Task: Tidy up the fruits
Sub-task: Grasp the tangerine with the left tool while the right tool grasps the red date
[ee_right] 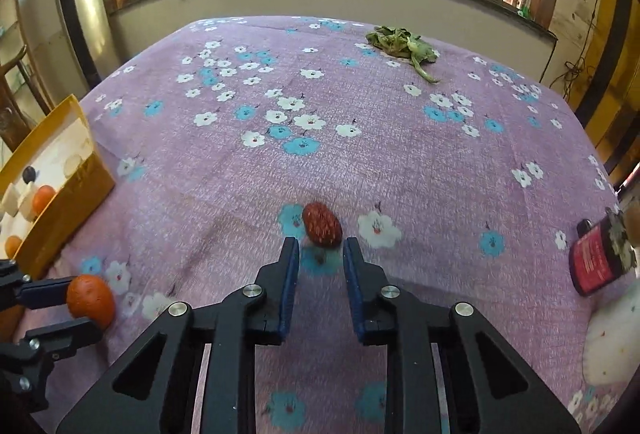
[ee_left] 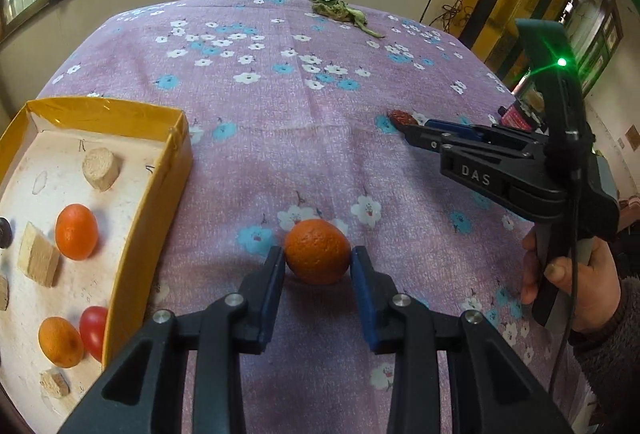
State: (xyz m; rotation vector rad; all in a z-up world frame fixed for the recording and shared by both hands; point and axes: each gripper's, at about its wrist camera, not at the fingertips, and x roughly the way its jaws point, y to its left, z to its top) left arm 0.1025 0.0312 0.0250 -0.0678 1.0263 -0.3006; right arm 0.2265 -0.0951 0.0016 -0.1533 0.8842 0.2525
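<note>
At the far left stands the yellow box [ee_left: 156, 234], its white floor already carrying two oranges, a small red fruit and some pale wooden blocks. Beside it on the flowered purple cloth of the tabletop [ee_left: 280, 106] lies the orange [ee_left: 317, 252] now in hand: the left hand-held gripper [ee_left: 318, 258] has its blue pads [ee_left: 276, 274] against the fruit's two flanks, gripping it across its widest part. That is the sound place to hold it (a round fruit squeezed off-centre tends to squirt out). I would judge it light, with a firm but yielding peel whose pebbled skin gives decent friction; a moderate squeeze should do, and a hard one would bruise it.

Further right lies the small red date-like fruit [ee_right: 321, 224], also on the cloth. The right hand-held gripper [ee_right: 320, 244] points down at it with its jaws drawn narrow; the fruit sits just at and beyond the fingertips [ee_right: 291, 254], and the pads do not appear to press on it (the view is slightly blurred there). It looks very light, oval and wrinkled, probably firm, and easy to flick away; taking it across the short axis at mid-length seems safest.

At the far right edge lies a red-labelled dark bottle [ee_right: 596, 258], and wilted greens [ee_right: 400, 42] lie at the back.
</note>
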